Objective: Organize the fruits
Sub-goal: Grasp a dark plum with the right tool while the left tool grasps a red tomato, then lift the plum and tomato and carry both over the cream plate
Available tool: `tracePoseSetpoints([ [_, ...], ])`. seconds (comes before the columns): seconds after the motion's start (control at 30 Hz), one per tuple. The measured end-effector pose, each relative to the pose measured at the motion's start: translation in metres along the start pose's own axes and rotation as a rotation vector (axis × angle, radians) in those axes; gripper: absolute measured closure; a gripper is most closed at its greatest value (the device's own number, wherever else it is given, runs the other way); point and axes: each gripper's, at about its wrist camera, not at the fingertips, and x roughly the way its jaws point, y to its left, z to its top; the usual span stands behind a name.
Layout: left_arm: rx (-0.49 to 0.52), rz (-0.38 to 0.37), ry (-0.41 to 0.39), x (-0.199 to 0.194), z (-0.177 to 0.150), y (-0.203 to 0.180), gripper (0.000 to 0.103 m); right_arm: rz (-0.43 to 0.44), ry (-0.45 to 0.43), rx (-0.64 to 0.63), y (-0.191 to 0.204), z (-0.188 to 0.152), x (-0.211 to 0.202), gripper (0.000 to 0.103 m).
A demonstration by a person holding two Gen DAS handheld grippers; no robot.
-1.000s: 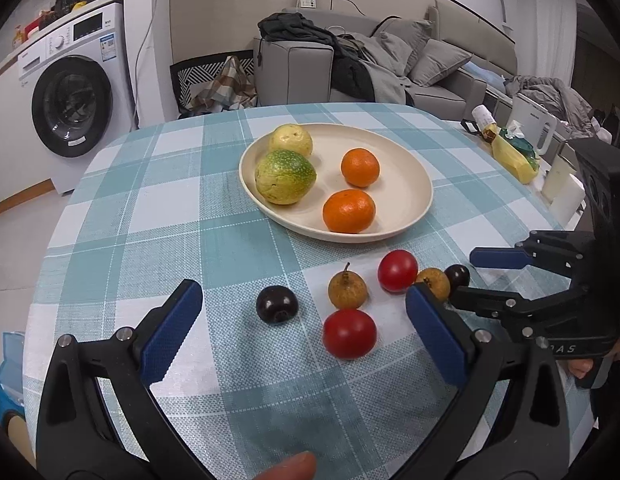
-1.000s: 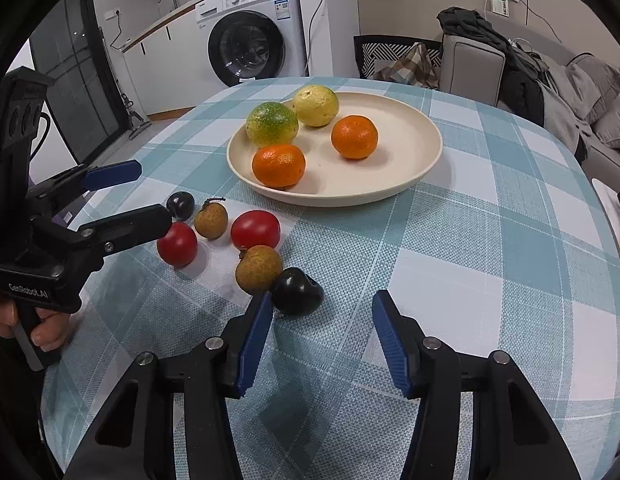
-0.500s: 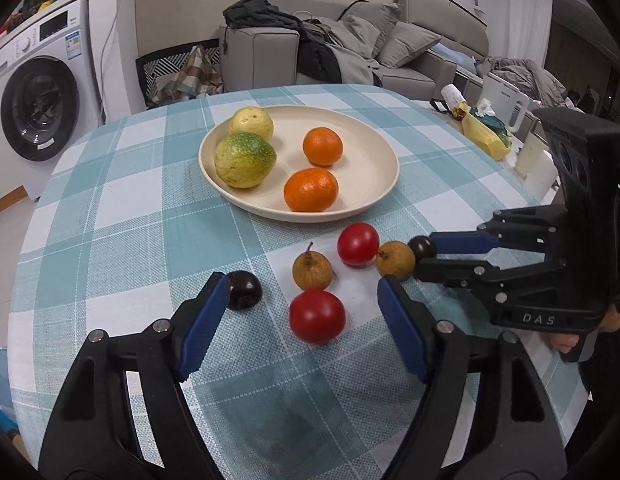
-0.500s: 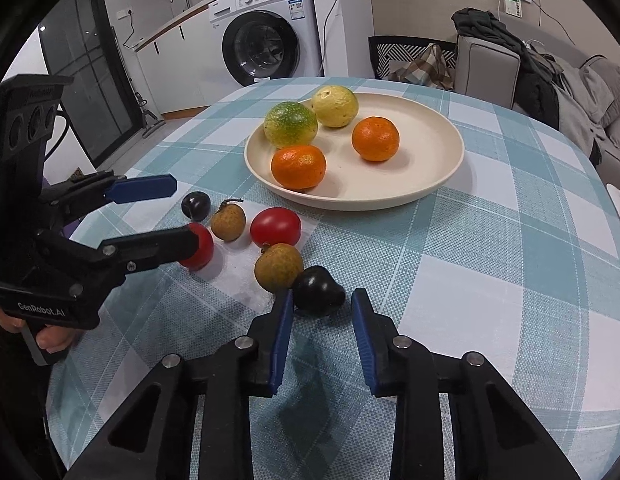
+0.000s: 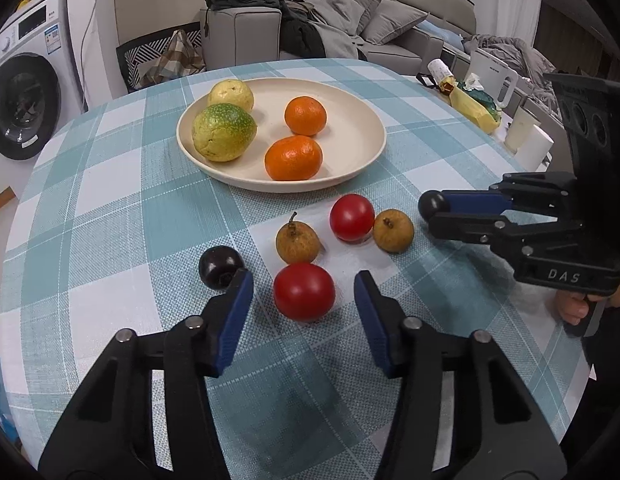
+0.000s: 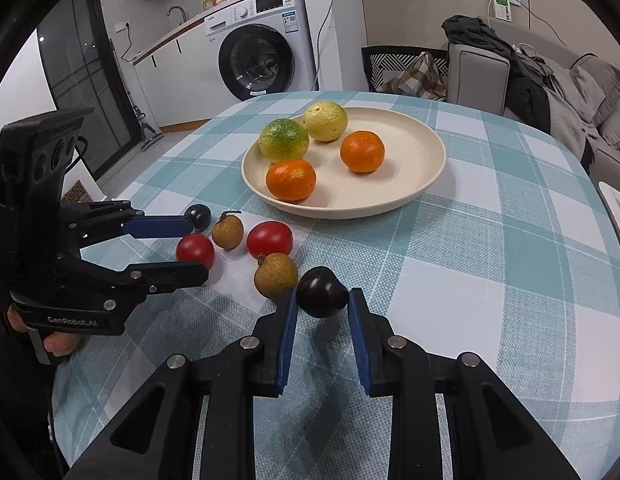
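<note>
On the round table covered by a teal-and-white checked cloth (image 5: 109, 184), a shallow cream plate (image 5: 362, 128) is being taken as the landmark. Inside the plate, two round orange citrus fruits (image 5: 293, 158) (image 5: 305, 116), a mottled green fruit (image 5: 223, 132) and a pale yellow fruit (image 5: 231, 95) are being kept together.

Just in front of the plate, on the cloth, six small fruits are being left loose: two glossy red tomato-like fruits (image 5: 303, 292) (image 5: 352, 218), two brown stemmed fruits (image 5: 297, 242) (image 5: 393, 231) and two dark purple plum-like fruits (image 5: 221, 267) (image 6: 322, 292).

Right gripper (image 6: 322, 306): the purple fruit farther from the plate on that side is being pinched between its blue pads, jaws drawn in tight against it, with the nearest brown fruit (image 6: 275, 276) just beside its left finger.

Left gripper (image 5: 303, 284): jaws are being closed around the nearer red fruit, which is lying between the blue pads (image 5: 233, 312); gaps are being seen on both sides, so no contact is being made. The other purple fruit is touching, or nearly touching, the outside of its left fingertip; which cannot be told.

A hand (image 6: 57, 344) is being seen under the left gripper's handle.
</note>
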Motion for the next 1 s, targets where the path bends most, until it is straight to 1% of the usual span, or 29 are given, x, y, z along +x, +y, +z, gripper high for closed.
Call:
tracePoseSetpoints([
  [0.07,0.010,0.002,0.009,0.003,-0.001,-0.002,0.059,0.000,-0.001,0.004,-0.001,-0.001,-0.002,0.076],
  [0.17,0.031,0.015,0.037,0.010,-0.003,-0.006,0.070,-0.001,-0.005,0.007,-0.001,-0.002,-0.004,0.076],
  [0.2,0.041,0.028,0.029,0.010,-0.004,-0.007,0.075,0.000,-0.008,0.009,-0.001,-0.003,-0.004,0.076],
  [0.37,0.036,0.013,0.017,0.010,-0.003,-0.004,0.075,0.005,-0.018,0.013,-0.001,-0.004,-0.007,0.076],
  [0.57,0.006,-0.011,-0.032,0.000,0.001,0.002,0.075,0.008,-0.039,0.027,-0.004,-0.003,-0.011,0.076],
  [0.83,-0.028,0.013,-0.122,-0.016,0.007,0.005,0.075,0.013,-0.089,0.047,-0.006,0.003,-0.017,0.076],
  [1.0,-0.069,0.021,-0.155,-0.023,0.012,0.011,0.075,0.018,-0.127,0.066,-0.007,0.008,-0.021,0.076],
])
